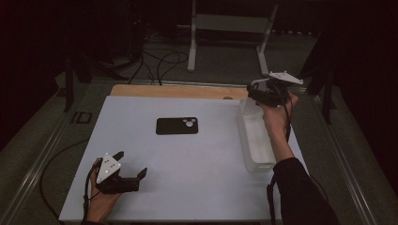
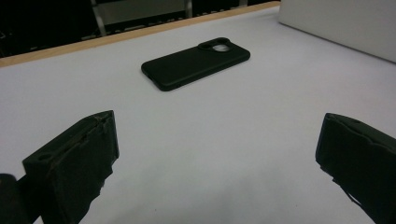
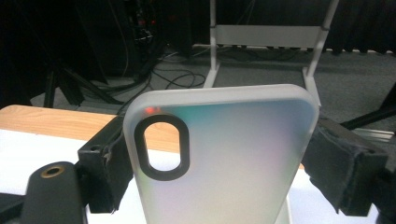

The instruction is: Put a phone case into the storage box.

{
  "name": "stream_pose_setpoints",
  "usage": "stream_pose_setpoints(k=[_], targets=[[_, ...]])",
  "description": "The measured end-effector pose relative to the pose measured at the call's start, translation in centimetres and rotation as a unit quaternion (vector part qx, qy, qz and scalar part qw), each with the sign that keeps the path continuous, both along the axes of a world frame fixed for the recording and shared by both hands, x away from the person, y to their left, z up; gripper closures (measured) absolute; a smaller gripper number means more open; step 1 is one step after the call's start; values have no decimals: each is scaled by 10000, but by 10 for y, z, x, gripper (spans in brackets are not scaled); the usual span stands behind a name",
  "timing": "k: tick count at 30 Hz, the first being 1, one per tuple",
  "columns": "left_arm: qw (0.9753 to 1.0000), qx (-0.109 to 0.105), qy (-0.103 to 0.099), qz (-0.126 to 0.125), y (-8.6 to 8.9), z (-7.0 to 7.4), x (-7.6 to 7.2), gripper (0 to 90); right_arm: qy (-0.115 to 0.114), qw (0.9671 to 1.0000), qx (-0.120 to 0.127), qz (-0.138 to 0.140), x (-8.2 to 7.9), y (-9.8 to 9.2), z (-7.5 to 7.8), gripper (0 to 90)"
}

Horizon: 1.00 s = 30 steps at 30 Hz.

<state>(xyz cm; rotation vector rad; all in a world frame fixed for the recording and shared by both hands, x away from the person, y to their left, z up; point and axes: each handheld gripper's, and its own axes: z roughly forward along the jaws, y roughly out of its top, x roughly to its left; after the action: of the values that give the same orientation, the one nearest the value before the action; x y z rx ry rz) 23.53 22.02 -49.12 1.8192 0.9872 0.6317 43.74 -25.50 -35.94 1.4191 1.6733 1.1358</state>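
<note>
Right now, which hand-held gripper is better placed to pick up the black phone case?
The left hand-held gripper: open, empty, aimed at the black phone case. The right hand-held gripper holds a translucent case.

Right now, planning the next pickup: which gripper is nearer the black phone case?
Left. The left gripper sits open, near-left of the black phone case; the right gripper is farther, above the bin.

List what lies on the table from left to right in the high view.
left gripper → black phone case → clear bin, with the right gripper above its far end.
</note>
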Motion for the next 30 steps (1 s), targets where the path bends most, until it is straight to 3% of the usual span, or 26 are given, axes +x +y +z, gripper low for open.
stream_pose_setpoints(k=[10,30], targets=[[10000,-4,0,-4,-1,0,0,1,168,9996,-154,-172,12,-3,-10,167],[10000,1,7,10,0,0,-1,1,622,9973,-226,-332,34,0,-43,167]])
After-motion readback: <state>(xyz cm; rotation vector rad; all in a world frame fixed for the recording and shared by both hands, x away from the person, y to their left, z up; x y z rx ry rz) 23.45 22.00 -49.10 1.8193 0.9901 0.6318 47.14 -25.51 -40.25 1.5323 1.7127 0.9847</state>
